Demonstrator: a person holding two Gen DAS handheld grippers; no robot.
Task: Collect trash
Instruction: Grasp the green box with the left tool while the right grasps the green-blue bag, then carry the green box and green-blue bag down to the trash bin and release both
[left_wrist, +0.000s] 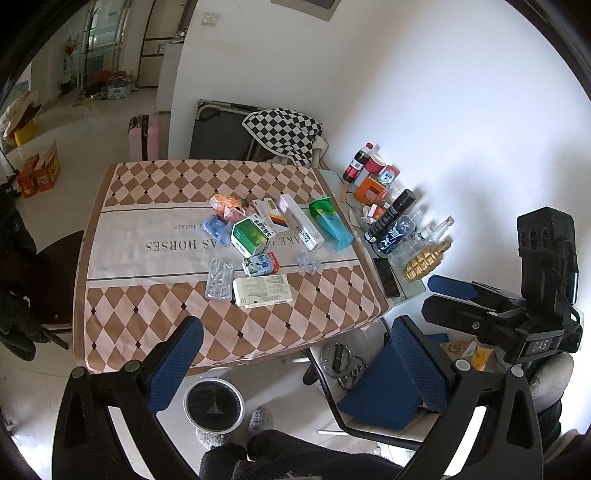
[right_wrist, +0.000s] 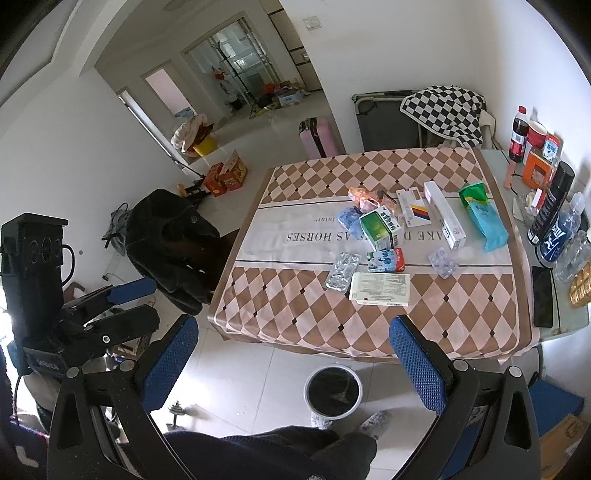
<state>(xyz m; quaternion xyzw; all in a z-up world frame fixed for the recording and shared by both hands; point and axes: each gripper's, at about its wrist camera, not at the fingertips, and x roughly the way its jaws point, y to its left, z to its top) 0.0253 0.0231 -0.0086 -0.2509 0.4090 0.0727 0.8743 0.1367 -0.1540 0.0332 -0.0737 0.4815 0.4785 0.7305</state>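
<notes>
A pile of trash lies mid-table on the checkered cloth (left_wrist: 155, 314): a green medicine box (left_wrist: 253, 236), a white flat box (left_wrist: 263, 291), a small milk carton (left_wrist: 260, 264), silver blister packs (left_wrist: 219, 283), a long white box (left_wrist: 300, 222), a teal packet (left_wrist: 329, 220). They also show in the right wrist view, with the white flat box (right_wrist: 380, 288) nearest. A black-lined bin (left_wrist: 214, 404) stands on the floor below the table's near edge; it also shows in the right wrist view (right_wrist: 334, 391). My left gripper (left_wrist: 295, 339) and right gripper (right_wrist: 293, 339) are open, empty, held above the near edge.
Bottles, a red cup and boxes crowd the glass side table (left_wrist: 410, 291) at right, with a black phone (left_wrist: 387, 277). A chair with a dark coat (right_wrist: 173, 240) stands left of the table. A checkered cloth (left_wrist: 284, 129) hangs on a chair behind. A blue cushion (left_wrist: 380, 391) lies below right.
</notes>
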